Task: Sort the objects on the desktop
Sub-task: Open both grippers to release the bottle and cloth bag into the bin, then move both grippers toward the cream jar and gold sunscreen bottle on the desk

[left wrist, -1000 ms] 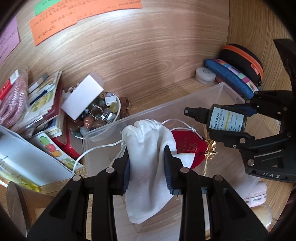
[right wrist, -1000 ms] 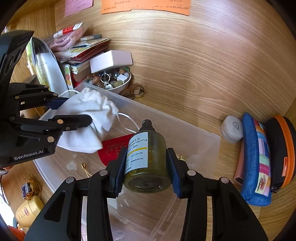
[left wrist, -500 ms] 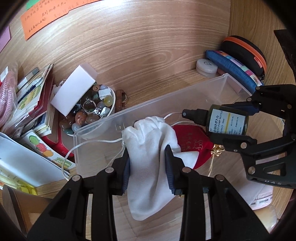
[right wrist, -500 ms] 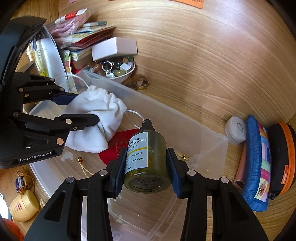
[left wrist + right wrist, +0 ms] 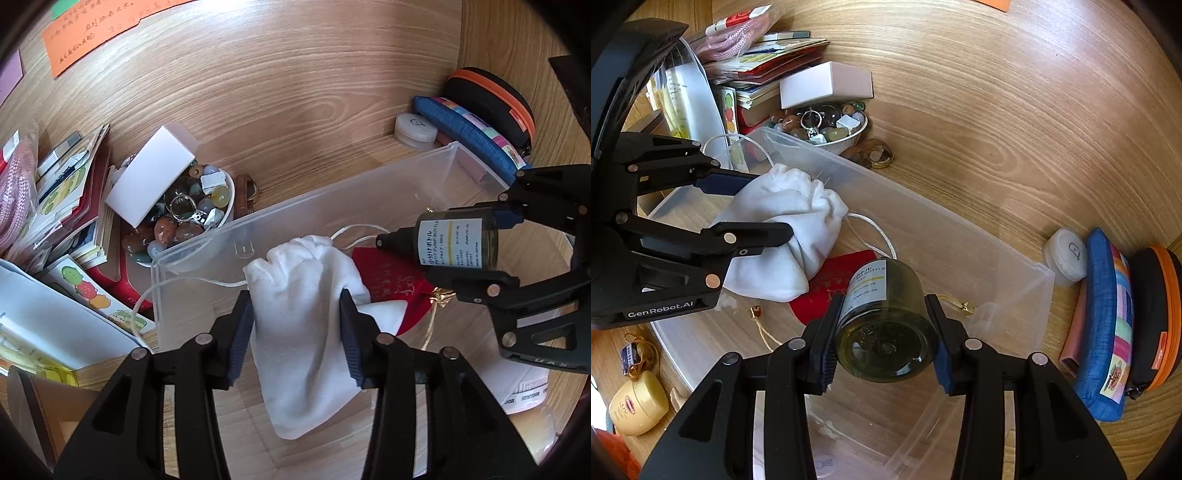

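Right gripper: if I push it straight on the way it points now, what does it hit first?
Probably the red pouch on the floor of the clear bin; the pump bottle clamped in the right gripper would touch first, nozzle leading. Depth is hard to judge.

Inside the clear bin (image 5: 1015, 295), the end toward its left wall is filled by the white pouch (image 5: 783, 229) lying over the red pouch (image 5: 831, 284), with the left claw (image 5: 297, 332) opening around the white one. The right claw (image 5: 884, 339), gripping the pump bottle (image 5: 886, 314), hangs over the middle. The bin floor toward its right wall is bare. Outside, the worktop (image 5: 997, 129) behind the bin's back wall is open, except where the trinket bowl (image 5: 827, 129) and stacked booklets (image 5: 764, 74) crowd its left corner and pencil cases (image 5: 1108, 325) line its right edge.
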Motion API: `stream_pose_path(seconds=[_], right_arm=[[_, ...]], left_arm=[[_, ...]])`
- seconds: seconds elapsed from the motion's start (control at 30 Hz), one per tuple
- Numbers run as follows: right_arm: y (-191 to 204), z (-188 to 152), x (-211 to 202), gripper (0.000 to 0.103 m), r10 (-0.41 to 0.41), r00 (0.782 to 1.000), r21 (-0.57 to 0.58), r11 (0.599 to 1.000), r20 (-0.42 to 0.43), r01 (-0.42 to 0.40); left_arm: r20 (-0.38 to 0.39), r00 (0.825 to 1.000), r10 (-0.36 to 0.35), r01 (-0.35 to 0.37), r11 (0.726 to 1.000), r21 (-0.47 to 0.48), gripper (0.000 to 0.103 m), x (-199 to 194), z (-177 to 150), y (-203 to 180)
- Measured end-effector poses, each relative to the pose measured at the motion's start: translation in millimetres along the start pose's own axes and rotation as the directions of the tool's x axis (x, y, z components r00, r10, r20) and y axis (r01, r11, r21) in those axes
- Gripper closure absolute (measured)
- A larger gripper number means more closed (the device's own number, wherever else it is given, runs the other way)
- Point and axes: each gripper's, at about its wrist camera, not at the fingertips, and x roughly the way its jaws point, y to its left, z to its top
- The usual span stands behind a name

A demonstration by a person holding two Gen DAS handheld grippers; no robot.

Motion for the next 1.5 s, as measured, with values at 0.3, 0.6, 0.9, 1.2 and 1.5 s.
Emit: stream_pose_path(seconds=[0.3, 0.6, 0.9, 1.2, 1.5], right_arm=[[-1, -3, -22, 0.05, -0.014, 0.999, 0.019, 1.0, 0.04, 0.013], [-7, -8, -53, 0.05, -0.016, 0.996, 0.069, 0.998, 0.091, 0.01], [1, -20, -89, 0.044, -0.031, 0.99, 0.077, 0.997, 0.136, 0.021], [18, -34, -133, 0.04, -0.061, 0.976, 0.06, 0.997, 0.208, 0.05], [39, -59, -172, 0.037, -0.074, 0.96, 0.06, 0.996, 0.27, 0.06]], left_arm=[[0.021, 1.0, 0.021, -0.021, 1.0, 0.005, 0.041, -15, -4, -2], [0.049, 0.997, 0.06, -0.061, 0.998, 0.007, 0.036, -41, -9, 1], [0.095, 0.989, 0.111, -0.111, 0.994, 0.0, 0.031, -77, -19, -6], [0.139, 0.978, 0.158, -0.155, 0.987, -0.033, 0.03, -117, -36, -14], [0.173, 0.969, 0.174, -0.161, 0.983, -0.091, 0.03, -156, -66, -17]])
